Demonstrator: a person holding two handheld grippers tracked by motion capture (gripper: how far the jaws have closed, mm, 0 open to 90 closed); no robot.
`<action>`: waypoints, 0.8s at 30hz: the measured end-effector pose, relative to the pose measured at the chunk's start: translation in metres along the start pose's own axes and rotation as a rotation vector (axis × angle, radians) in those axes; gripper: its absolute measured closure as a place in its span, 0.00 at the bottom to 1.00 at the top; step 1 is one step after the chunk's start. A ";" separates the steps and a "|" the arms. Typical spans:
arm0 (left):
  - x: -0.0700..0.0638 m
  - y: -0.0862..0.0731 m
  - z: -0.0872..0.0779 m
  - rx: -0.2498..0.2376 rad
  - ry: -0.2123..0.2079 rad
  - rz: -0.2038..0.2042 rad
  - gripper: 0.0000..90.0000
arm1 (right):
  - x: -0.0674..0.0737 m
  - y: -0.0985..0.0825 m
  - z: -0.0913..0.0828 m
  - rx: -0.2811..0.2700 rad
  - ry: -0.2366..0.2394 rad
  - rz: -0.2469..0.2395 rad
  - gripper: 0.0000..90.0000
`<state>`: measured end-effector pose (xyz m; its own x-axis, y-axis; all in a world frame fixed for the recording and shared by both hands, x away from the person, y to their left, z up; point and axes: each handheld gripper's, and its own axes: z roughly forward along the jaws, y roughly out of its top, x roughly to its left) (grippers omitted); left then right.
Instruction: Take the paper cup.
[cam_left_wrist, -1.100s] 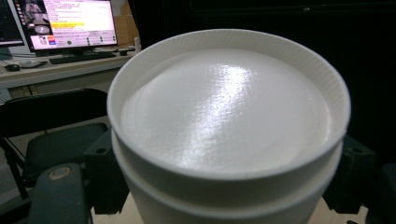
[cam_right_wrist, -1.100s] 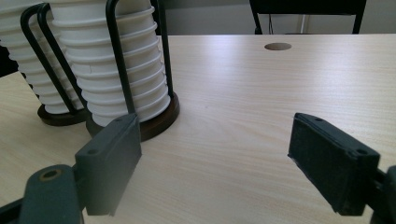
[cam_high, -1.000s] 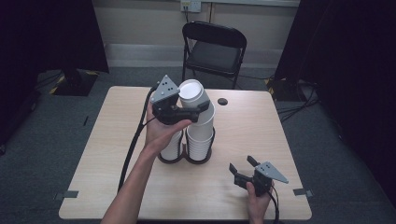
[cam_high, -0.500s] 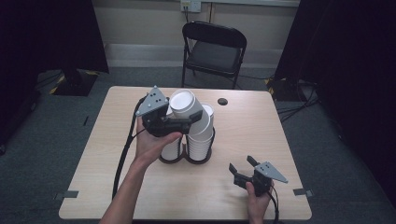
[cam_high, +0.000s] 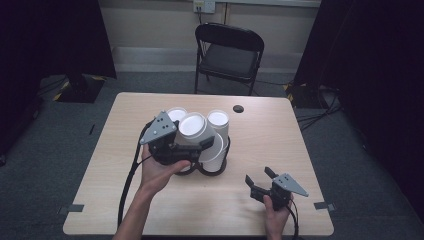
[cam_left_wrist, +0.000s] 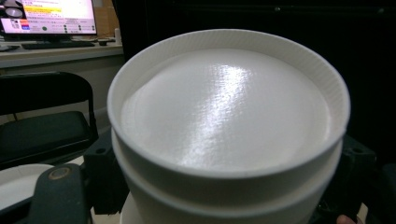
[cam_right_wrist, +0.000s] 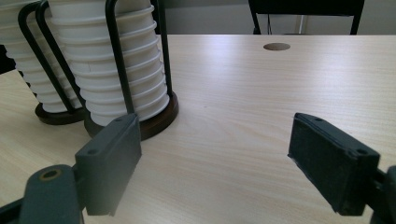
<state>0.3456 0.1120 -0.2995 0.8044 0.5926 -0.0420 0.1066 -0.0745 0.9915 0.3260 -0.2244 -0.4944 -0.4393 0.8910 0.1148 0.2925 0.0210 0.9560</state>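
Note:
My left gripper (cam_high: 196, 146) is shut on a short nest of white paper cups (cam_high: 192, 126), held bottom-up and tilted, just above the table's middle. In the left gripper view the cups' glossy base (cam_left_wrist: 224, 112) sits close to the lens with a black jaw on each side. Behind them two stacks of white cups (cam_high: 218, 120) stand in a black wire holder (cam_high: 202, 170). My right gripper (cam_high: 259, 176) rests open near the table's front right, with nothing between its jaws. In the right gripper view (cam_right_wrist: 215, 154) the cup stacks (cam_right_wrist: 116, 60) stand to its front left.
The wooden table (cam_high: 280, 145) has a small round cable hole (cam_high: 238, 108) at the back right. A black folding chair (cam_high: 227, 55) stands behind the far edge. Bare tabletop lies to the right of the holder, in front of my right gripper.
My left gripper has carried the cups down and toward the near left, away from the top of the stacks. The right gripper has stayed put.

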 end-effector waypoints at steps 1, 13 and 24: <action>0.000 -0.003 0.000 0.003 -0.004 -0.010 0.22 | 0.000 0.000 0.000 -0.002 0.000 0.000 0.18; 0.004 -0.042 -0.002 0.055 -0.033 -0.097 0.22 | 0.005 0.001 0.002 0.023 0.002 -0.058 0.18; 0.006 -0.088 -0.005 0.095 0.001 -0.177 0.22 | 0.037 -0.001 0.007 0.102 0.156 -0.115 0.15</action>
<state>0.3381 0.1265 -0.3868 0.7674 0.6041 -0.2148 0.3011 -0.0438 0.9526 0.3153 -0.1879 -0.4934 -0.5989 0.7990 0.0542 0.3135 0.1717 0.9339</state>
